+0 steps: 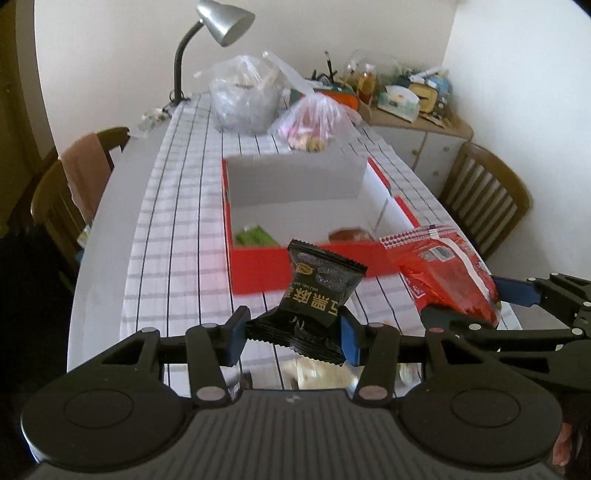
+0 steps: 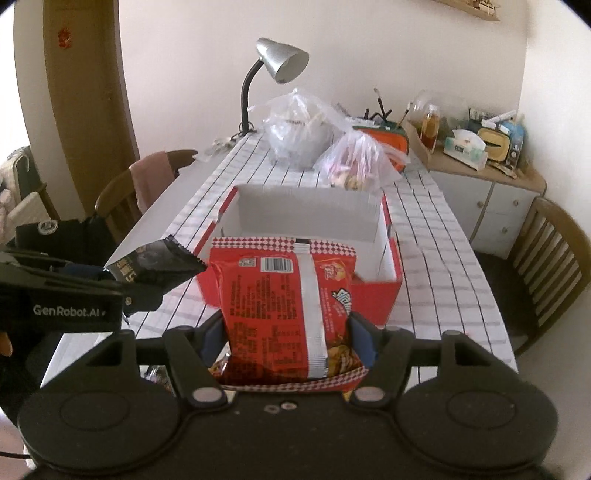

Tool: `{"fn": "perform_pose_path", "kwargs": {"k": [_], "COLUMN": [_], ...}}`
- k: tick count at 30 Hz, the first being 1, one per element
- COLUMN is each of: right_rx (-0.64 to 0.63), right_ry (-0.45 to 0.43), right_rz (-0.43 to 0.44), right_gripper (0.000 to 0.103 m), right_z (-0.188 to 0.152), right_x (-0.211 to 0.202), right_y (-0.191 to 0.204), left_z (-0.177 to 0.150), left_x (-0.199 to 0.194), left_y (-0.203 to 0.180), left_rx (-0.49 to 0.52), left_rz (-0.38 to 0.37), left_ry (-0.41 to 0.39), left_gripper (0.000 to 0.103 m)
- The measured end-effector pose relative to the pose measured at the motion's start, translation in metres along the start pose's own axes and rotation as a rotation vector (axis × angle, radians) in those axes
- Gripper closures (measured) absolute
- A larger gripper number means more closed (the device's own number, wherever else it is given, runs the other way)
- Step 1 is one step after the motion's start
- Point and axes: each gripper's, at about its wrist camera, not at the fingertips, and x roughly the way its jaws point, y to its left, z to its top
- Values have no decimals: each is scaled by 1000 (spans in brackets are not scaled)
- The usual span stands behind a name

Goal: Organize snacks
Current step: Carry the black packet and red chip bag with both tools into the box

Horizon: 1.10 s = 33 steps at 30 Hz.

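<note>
The left gripper (image 1: 293,334) is clamped on a small black crinkle-edged snack packet with gold lettering (image 1: 317,291), its blue-padded fingers pinching the packet's lower part so that the wrapper stands up between them, clear of the table. The right gripper (image 2: 288,341) is closed on a larger red foil snack bag with a checkered border and a silver back seam (image 2: 284,302), held upright with its printed back to the camera and also lifted off the cloth. Both packets hang over the near end of a long table covered with a white cloth crossed by dark grid lines (image 1: 184,221). Just beyond them, around the middle of the table, sits an open red cardboard box with a white inside (image 1: 295,184); a green packet (image 1: 255,236) lies in its near left corner and a brownish one (image 1: 351,234) near its near right corner. Past the box, toward the far end, stand two clear plastic bags (image 1: 243,99) of goods, and a silver gooseneck desk lamp (image 1: 221,22) rises at the far left corner. Wooden chairs (image 1: 484,199) stand along both long edges.
</note>
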Motion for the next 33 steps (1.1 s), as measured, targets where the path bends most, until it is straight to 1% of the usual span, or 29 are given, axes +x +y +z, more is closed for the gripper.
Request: {"fn": "perform_pose_path", "kwargs": {"k": [4,8,14,19,23,26,33], "right_rx": [-22,-11,-31,-38,-37,-38,-76], "right_ry": [-3,33,80,120,165,201,276], "right_rz": [-12,0,-5,-10,-21,-24,-41], "right_gripper": [35,35,35,35,35,35,35], "right_z": [23,44,65,77,81,81,77], "right_x": [21,49,94,133,167,189,231], "right_y": [-9,-23,-35,-48,-58,-64,-68], "left_z": [25,50,82,104,117,121,122], "left_x": [17,40,77,112,140,163,209], "left_y": [-2,-3,-4,0,1,3,8], "left_rx": [-4,-12,-12,-30,-28,-30,-30], "left_rz": [25,51,94,116,130,138,145], "left_ry": [-4,9,37,80,110,150,240], "left_gripper": [53,53,53,53,53,53,53]}}
